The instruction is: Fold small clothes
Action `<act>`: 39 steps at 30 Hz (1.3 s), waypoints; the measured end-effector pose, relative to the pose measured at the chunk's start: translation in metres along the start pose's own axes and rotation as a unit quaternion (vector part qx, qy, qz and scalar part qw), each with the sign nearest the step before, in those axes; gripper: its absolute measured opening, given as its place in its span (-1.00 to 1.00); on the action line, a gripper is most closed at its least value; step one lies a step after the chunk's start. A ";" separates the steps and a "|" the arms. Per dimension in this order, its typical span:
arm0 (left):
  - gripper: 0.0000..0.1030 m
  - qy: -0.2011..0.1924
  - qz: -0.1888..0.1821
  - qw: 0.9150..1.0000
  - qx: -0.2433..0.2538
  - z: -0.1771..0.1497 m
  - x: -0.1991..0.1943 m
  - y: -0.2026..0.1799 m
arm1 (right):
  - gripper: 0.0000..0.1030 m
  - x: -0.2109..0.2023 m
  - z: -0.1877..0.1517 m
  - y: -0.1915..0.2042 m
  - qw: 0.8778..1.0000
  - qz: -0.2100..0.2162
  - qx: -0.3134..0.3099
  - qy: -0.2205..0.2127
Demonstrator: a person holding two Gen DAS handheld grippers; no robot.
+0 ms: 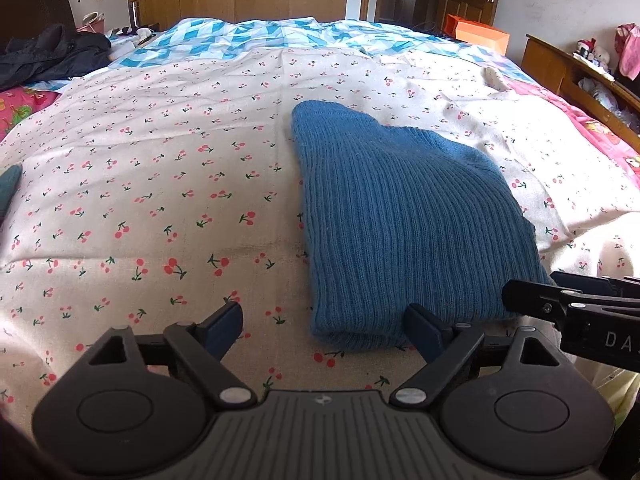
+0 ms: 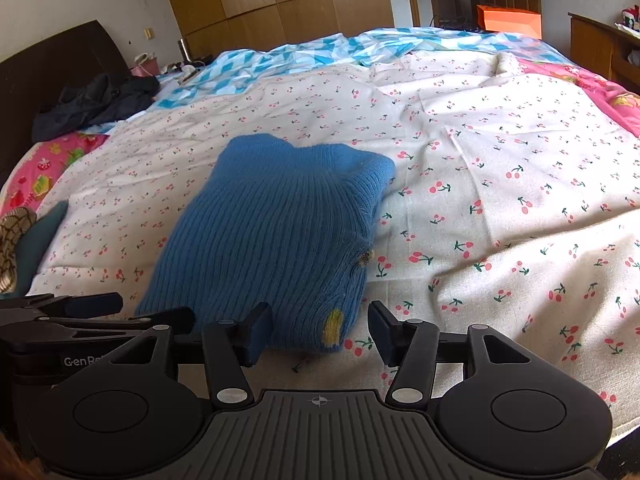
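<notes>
A blue ribbed knit sweater (image 1: 404, 216) lies folded into a compact rectangle on the cherry-print sheet (image 1: 160, 184). It also shows in the right wrist view (image 2: 276, 232), with a small yellow patch at its near corner. My left gripper (image 1: 324, 330) is open and empty, its right finger at the sweater's near edge. My right gripper (image 2: 320, 330) is open and empty, straddling the sweater's near right corner. The right gripper also shows at the right edge of the left wrist view (image 1: 560, 300), and the left gripper at the left edge of the right wrist view (image 2: 80, 312).
A dark jacket (image 1: 48, 56) lies at the bed's far left. A blue-and-white quilt (image 1: 280, 36) covers the far end. An orange box (image 1: 476, 32) and a wooden shelf (image 1: 576, 72) stand at the right. A teal item (image 2: 36, 240) lies at the left edge.
</notes>
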State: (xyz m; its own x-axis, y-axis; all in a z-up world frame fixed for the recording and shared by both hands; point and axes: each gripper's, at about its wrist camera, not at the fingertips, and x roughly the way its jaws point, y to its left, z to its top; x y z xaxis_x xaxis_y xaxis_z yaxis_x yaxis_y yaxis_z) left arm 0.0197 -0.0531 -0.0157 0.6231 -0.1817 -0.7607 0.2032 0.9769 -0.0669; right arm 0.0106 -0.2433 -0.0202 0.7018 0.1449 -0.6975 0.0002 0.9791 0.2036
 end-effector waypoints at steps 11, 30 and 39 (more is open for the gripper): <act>0.86 0.013 0.040 0.999 0.033 -0.007 -0.002 -0.010 | 0.05 -0.006 -0.016 0.016 1.000 -0.004 -0.024 0.008; 0.87 0.013 0.023 1.000 0.012 -0.011 -0.012 -0.004 | 0.16 -0.009 -0.023 0.019 0.999 -0.012 -0.016 0.028; 0.87 0.015 0.018 1.000 0.006 -0.012 -0.012 -0.003 | 0.20 -0.008 -0.024 0.019 0.999 -0.016 -0.015 0.031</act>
State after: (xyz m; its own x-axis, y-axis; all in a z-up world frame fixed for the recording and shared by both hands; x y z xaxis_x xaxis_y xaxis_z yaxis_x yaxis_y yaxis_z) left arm 0.0024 -0.0522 -0.0142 0.6067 -0.1425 -0.7821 0.1900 0.9813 -0.0315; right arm -0.0123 -0.2226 -0.0268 0.6558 0.1216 -0.7451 -0.0001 0.9870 0.1610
